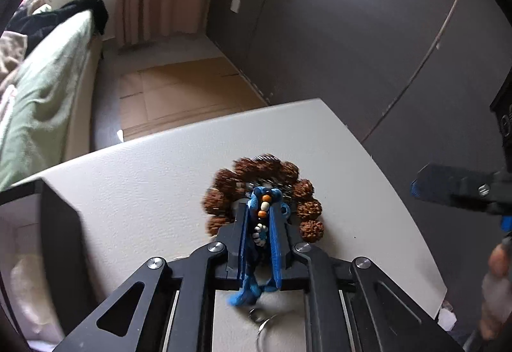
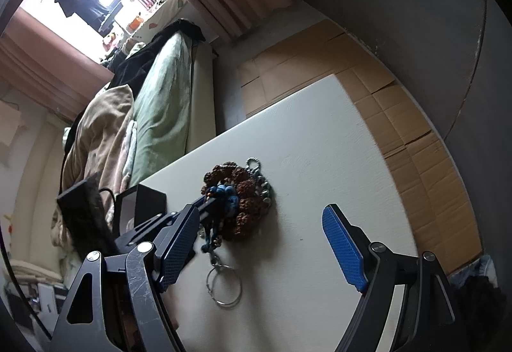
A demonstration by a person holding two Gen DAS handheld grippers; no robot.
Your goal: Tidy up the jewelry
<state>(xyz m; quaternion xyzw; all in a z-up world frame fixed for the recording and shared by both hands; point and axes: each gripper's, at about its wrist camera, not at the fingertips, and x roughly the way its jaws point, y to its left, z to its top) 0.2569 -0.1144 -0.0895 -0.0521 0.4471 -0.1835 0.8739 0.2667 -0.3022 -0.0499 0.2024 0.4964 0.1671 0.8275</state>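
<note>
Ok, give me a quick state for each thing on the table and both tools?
left tool: closed on the blue beaded cord
blue beaded cord: pinched, lying over the bracelet
brown bead bracelet: flat on the white table
key ring: flat, free
right tool: open, empty

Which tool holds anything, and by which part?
The left tool pinches the blue beaded cord near its knotted top; the right tool holds nothing.

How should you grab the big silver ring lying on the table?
Grip the silver ring by its thin wire rim, coming straight down from above with one finger inside the loop and one outside. It lies flat on the white table, so there is no side to pinch. The open right hand-held gripper hangs nearest.
</note>
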